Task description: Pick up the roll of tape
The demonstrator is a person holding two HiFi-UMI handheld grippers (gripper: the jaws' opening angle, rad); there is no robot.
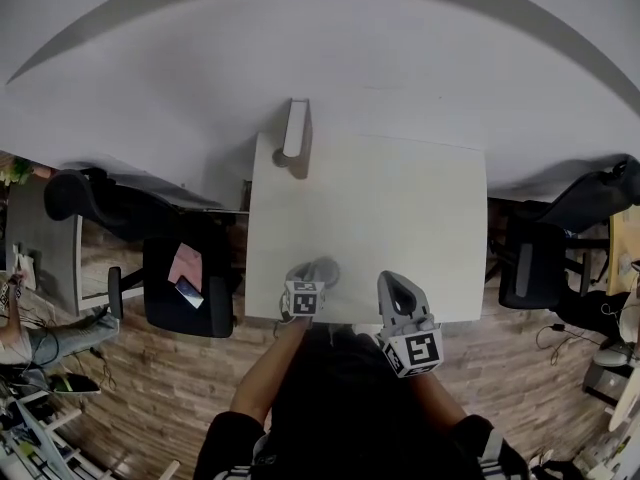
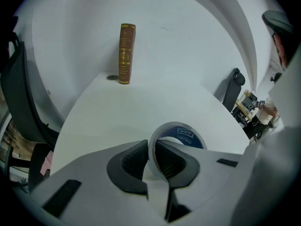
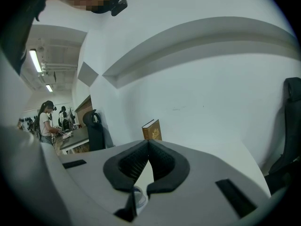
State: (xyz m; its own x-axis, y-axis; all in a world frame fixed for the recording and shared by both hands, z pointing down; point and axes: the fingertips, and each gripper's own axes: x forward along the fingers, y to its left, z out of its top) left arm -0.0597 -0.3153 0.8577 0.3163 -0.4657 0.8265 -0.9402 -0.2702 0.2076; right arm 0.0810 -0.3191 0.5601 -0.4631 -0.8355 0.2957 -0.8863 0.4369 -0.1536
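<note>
The roll of tape (image 2: 181,134) is grey with a blue-printed core and stands on edge near the white table's (image 1: 400,208) front edge. My left gripper (image 2: 151,147) points steeply down at it, one pad inside the ring and one outside, pinching its near wall. In the head view the roll (image 1: 322,271) shows just beyond the left gripper (image 1: 312,283). My right gripper (image 1: 397,286) hovers to the right of it over the table's front edge. Its jaws (image 3: 148,142) are shut, tips touching, with nothing between them.
A brown book (image 1: 295,130) stands upright at the table's far left corner, also seen as the book (image 2: 126,53) and the book (image 3: 153,130). Black office chairs stand left (image 1: 180,278) and right (image 1: 540,258) of the table. A white wall runs behind.
</note>
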